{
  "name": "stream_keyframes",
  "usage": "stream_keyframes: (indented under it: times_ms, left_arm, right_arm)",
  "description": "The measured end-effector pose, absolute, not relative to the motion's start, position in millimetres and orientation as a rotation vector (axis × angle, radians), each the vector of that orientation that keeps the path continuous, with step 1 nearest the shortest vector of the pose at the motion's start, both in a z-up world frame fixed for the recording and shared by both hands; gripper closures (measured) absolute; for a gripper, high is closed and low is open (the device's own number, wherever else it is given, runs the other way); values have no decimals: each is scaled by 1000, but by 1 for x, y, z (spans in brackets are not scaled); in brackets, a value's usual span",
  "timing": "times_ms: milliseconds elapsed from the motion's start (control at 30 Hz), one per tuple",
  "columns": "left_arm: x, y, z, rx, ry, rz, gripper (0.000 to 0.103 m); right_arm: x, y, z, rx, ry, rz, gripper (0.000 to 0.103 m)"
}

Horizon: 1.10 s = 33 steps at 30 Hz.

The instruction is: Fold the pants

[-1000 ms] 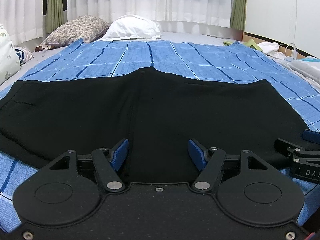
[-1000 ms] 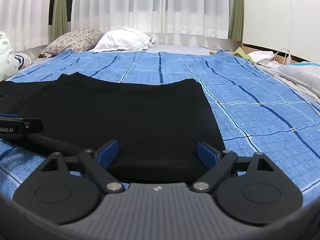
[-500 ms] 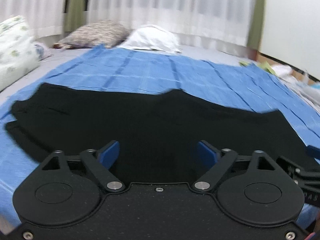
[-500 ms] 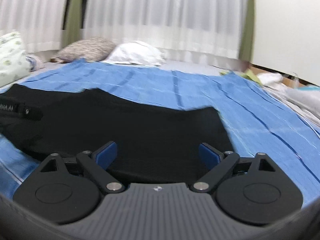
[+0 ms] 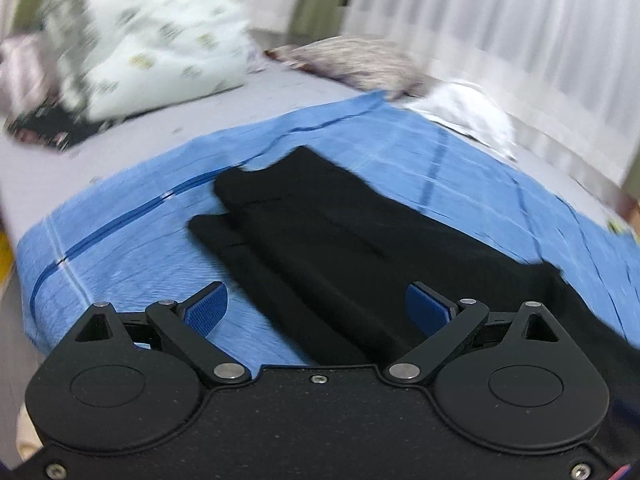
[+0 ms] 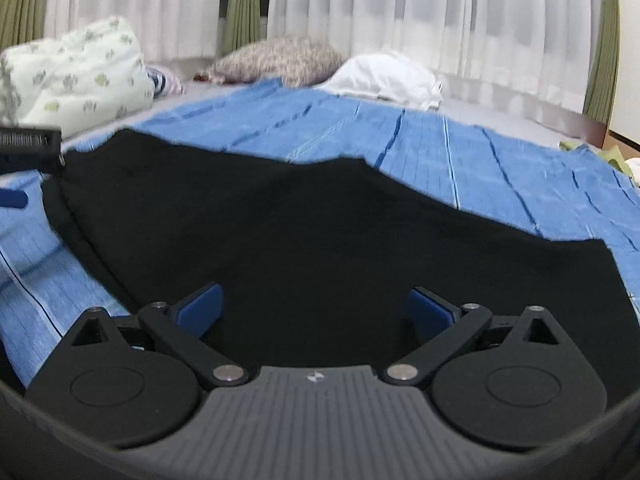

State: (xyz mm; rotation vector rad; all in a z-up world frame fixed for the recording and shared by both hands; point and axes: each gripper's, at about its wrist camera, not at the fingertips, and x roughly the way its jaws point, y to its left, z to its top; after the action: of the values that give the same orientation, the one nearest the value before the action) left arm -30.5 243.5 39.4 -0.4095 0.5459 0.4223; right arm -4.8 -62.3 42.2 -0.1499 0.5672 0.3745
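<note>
Black pants [image 5: 340,236] lie flat on a blue striped sheet [image 5: 132,248], folded lengthwise so one leg lies on the other, with the leg ends at the far left. My left gripper [image 5: 316,308] is open and empty, above the near edge of the legs. The pants [image 6: 320,240] fill the middle of the right wrist view. My right gripper [image 6: 316,308] is open and empty over the wide part of the pants. The left gripper's tip [image 6: 30,148] shows at the left edge of the right wrist view.
A floral white pillow [image 6: 76,80], a patterned pillow [image 6: 280,58] and a white pillow [image 6: 388,76] lie at the bed's far side under white curtains [image 6: 400,12]. Small clothes [image 6: 612,156] lie at the far right. The bed's left edge [image 5: 24,280] is near.
Both grippers swung to the left and drew back a little. The left one opened wider and now faces the leg ends. The pants stayed where they were.
</note>
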Motion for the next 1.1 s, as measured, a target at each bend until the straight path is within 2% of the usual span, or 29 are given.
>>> stream_keyframes:
  times_ms: [167,233,600,1100]
  left_arm:
    - [-17,273,24,-500,567,477,6]
    - [-9,278,20,-510,566,485,0]
    - [27,311,12,-606,532,526,0]
    - [39,311,5,-570,494,541,1]
  right_arm:
    - [0,-74,35,-65,592,403,0]
    - [0,-73,33,-69,585,404,0]
    - [-2,-66,31,-100,565,391,0]
    - [-3,-68,30,-94,558,394,0]
